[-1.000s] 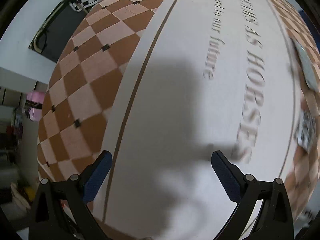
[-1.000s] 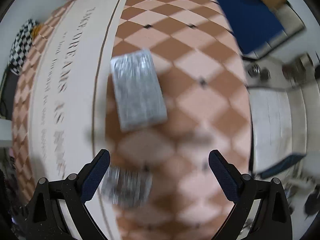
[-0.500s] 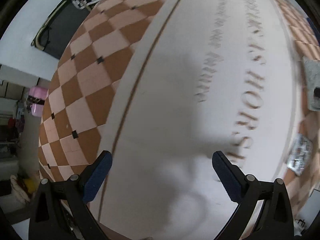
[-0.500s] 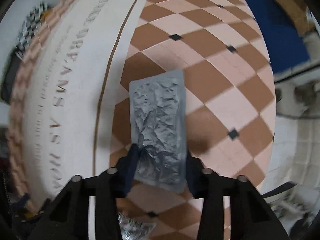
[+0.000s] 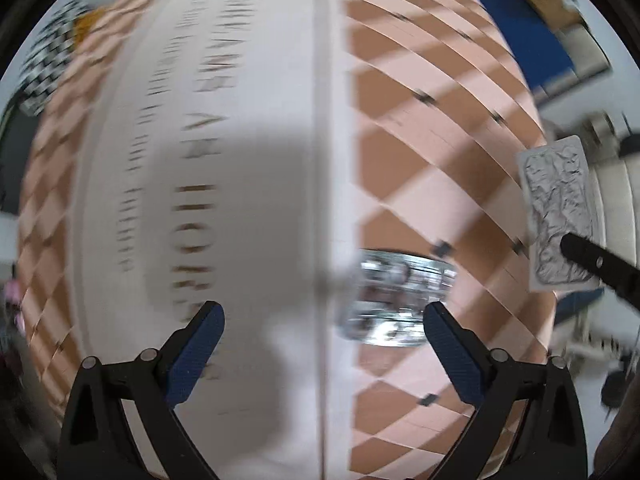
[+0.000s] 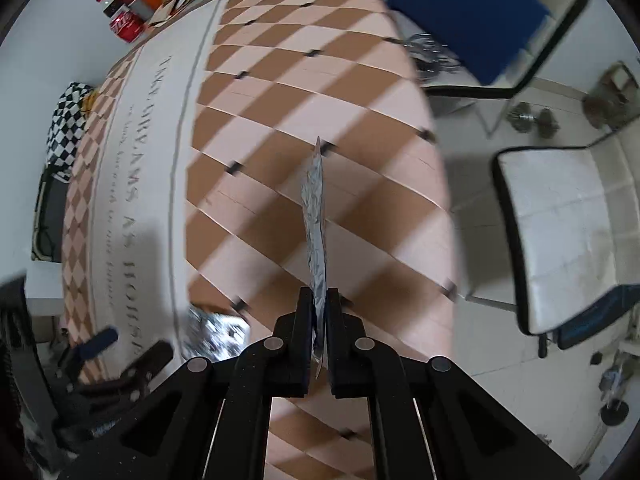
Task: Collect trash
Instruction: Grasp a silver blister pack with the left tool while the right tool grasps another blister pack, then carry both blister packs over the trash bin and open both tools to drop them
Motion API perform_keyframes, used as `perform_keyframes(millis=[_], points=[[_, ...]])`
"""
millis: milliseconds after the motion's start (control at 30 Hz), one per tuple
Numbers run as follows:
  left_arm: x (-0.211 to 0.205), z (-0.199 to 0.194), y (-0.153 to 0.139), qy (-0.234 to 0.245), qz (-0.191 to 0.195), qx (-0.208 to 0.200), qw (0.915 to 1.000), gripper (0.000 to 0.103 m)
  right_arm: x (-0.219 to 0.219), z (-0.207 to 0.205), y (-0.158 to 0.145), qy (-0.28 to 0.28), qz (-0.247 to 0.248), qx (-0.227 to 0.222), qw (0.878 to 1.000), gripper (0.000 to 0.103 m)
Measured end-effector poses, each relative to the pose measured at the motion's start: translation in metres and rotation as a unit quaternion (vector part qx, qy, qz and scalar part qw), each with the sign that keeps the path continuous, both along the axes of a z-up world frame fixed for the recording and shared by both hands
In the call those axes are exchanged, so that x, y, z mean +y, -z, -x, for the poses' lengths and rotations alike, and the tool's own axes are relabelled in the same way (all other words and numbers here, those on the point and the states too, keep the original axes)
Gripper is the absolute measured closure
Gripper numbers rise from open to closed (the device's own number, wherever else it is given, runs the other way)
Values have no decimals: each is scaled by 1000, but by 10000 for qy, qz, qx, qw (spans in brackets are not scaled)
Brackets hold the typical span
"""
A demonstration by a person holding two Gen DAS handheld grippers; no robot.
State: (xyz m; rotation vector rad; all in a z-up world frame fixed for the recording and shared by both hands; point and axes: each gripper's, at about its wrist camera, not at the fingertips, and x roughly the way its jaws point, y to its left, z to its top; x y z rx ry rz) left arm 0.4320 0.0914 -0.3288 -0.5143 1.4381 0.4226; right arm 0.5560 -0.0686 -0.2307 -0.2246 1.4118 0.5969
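A flat silver foil packet (image 6: 316,216) stands edge-on in my right gripper (image 6: 319,300), which is shut on its lower end and holds it above the checked tablecloth. In the left wrist view the same packet (image 5: 556,212) hangs at the right edge with a black finger (image 5: 592,256) on it. A crumpled shiny wrapper (image 5: 394,300) lies on the cloth beside the white lettered band, blurred, just ahead of my left gripper (image 5: 320,316). That gripper is open, and the wrapper sits toward its right finger. The right wrist view shows the wrapper (image 6: 216,332) and the left gripper (image 6: 124,350) at lower left.
The table (image 6: 280,92) carries a brown-and-pink checked cloth with a white lettered band. Boxes and red cans (image 6: 136,4) stand at its far end, and a black-and-white checked cloth (image 6: 68,120) at the left edge. A white-seated chair (image 6: 560,240) and a blue chair (image 6: 468,12) stand to the right.
My right gripper has shut on the silver packet and lifted it off the cloth, turning it edge-on. My left gripper has swept right across the white band to the crumpled wrapper.
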Motion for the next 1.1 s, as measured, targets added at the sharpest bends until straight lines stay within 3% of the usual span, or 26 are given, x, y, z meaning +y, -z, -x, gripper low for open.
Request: perform_keyframes(millis=[100,300,433,633,900,1100], points=[[-16,-17,15,329,154,121,9993,3,-29,8,6,187,92,55,9998,97],[-22,-20,15,446,-10,55,9990,43,-46,11,18,418,62,66,9991,97],[-32,-21,5,412,15,-46,9991,56,-43,15,18,394,72,-24,9992,97],[-30,-6,-23,420,-372,-176,9983,58,-41,25,6,334,-36,-164,9993,97],[-32,35,-77,324,-757,-670,9943,58,-37,64,-24,122,-238,-468,9985,97],[-30,111,-122,242,-1023,-1119,9882,58,-44,131,-56,41,-477,-696,9964,97]])
